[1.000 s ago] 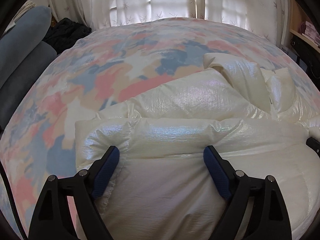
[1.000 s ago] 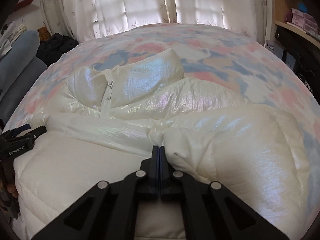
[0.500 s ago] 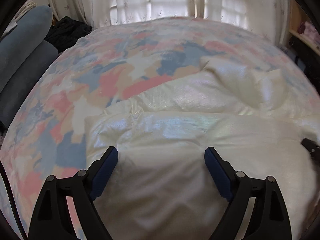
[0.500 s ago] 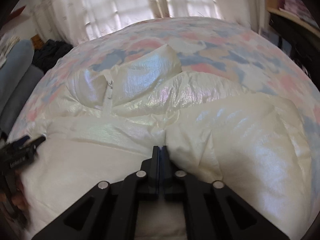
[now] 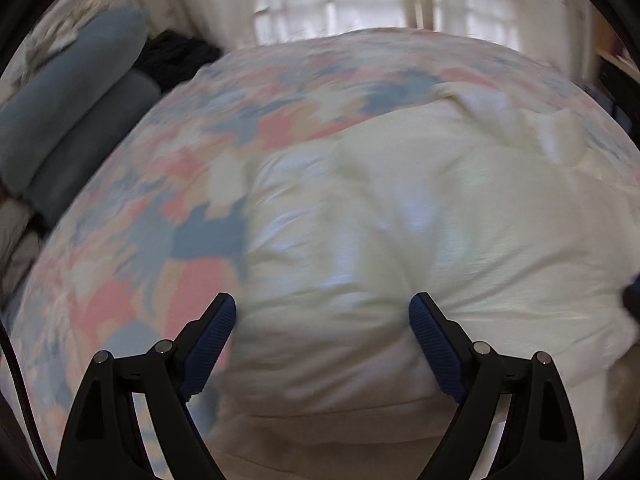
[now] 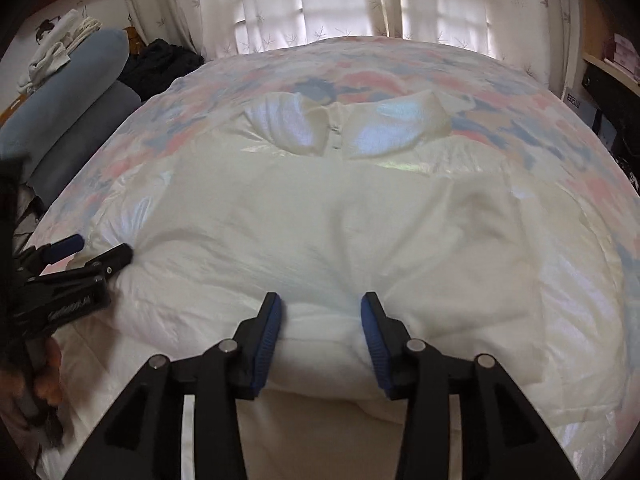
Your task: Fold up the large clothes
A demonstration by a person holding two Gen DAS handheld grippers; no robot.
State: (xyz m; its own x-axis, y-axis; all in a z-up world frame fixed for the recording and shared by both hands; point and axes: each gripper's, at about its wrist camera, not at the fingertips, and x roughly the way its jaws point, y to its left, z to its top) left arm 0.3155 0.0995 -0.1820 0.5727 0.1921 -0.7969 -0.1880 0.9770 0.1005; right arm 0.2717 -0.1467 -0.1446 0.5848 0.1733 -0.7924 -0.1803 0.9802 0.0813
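Observation:
A white puffy jacket (image 6: 360, 216) lies on the bed, its collar and zip (image 6: 334, 136) at the far end and its near part folded up over the body. My right gripper (image 6: 321, 304) hovers at the near fold. Its jaws are opening, and a bulge of the fold sits loosely between the blue pads (image 6: 268, 332). My left gripper (image 5: 323, 308) is open wide over the jacket (image 5: 420, 220) near its left edge, and fabric swells up between the fingers. The left gripper (image 6: 94, 252) also shows at the left of the right wrist view, in a person's hand.
The bed cover (image 6: 400, 64) is patterned in pink, blue and cream. Grey-blue bolsters (image 5: 68, 120) and a black garment (image 6: 160, 60) lie along the left side. White curtains (image 6: 320, 0) hang behind the bed. A shelf with boxes (image 6: 616, 56) stands at the right.
My right gripper, shut on the jacket's fold before, now has its jaws apart. Both views have shifted left across the jacket. The left gripper stays open wide.

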